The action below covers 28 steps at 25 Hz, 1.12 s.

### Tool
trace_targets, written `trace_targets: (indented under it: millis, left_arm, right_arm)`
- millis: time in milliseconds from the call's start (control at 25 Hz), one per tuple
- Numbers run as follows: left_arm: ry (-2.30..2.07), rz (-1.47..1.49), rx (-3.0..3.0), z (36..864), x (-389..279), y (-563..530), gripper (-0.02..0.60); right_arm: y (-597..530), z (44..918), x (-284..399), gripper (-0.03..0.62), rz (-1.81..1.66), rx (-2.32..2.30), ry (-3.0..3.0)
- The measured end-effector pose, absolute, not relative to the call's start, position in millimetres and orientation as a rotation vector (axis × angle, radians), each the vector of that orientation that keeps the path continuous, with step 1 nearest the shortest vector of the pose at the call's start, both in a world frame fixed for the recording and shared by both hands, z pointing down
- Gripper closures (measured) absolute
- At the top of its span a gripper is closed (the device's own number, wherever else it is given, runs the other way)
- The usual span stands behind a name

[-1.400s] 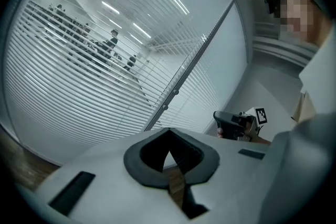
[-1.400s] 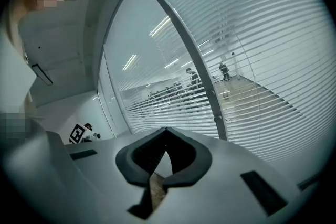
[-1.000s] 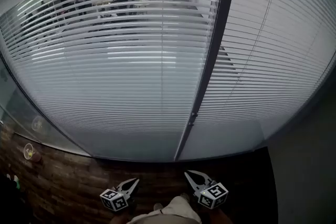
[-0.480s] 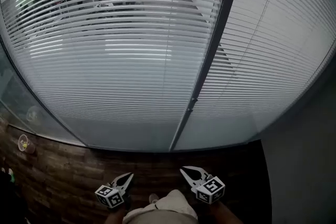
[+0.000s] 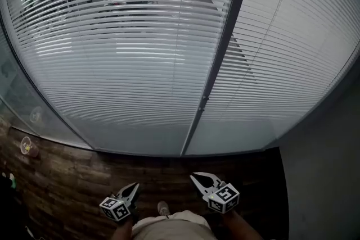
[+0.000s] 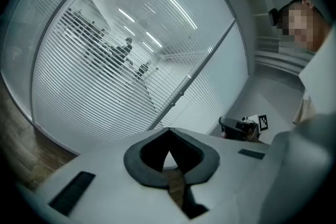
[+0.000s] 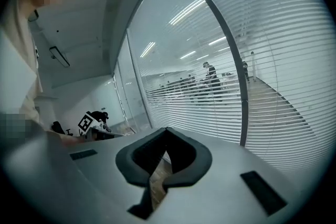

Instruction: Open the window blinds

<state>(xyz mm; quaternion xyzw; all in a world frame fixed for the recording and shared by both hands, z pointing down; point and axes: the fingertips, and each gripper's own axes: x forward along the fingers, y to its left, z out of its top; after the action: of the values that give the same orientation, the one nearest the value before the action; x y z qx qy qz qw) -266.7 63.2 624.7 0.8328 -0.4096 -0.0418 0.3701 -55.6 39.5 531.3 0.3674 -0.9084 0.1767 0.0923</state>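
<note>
Shows window blinds (image 5: 129, 64) lowered over both panes as before, split by dark mullion (image 5: 219, 59). Leaves wider floor (image 5: 84, 177) strip below blinds than a second ago. Keeps left gripper (image 5: 135, 186) and right gripper (image 5: 194, 177) low, clear of blinds, jaws closed on nothing.

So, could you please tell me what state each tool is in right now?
Left tool: closed, holding nothing.
Right tool: closed, holding nothing.
</note>
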Motion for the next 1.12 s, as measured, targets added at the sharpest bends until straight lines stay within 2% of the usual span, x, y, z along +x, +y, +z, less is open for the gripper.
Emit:
trace_targets:
  millis: [360,720,960,1120]
  left_arm:
    - [-1.014,-0.118,2.189,580.9,-196.2,75.1,0.569]
    - [-0.938,-0.127,2.233,419.4,-110.0,114.5,0.569]
    - [-0.921,-0.121,2.248,371.0,-66.5,144.9,0.569]
    - [-0.929,-0.085,2.245,367.6,-50.1,173.9,0.569]
  right_arm:
    - [63.1,499.8,17.6,0.586,0.493,1.15,-2.674]
    - [103.5,346.2,91.9,0.586,0.524,1.184,-2.606]
    - [123.9,294.1,118.7,0.586,0.498,1.087,-2.583]
    - [136.6,288.3,130.4,0.586,0.484,1.039,-2.571]
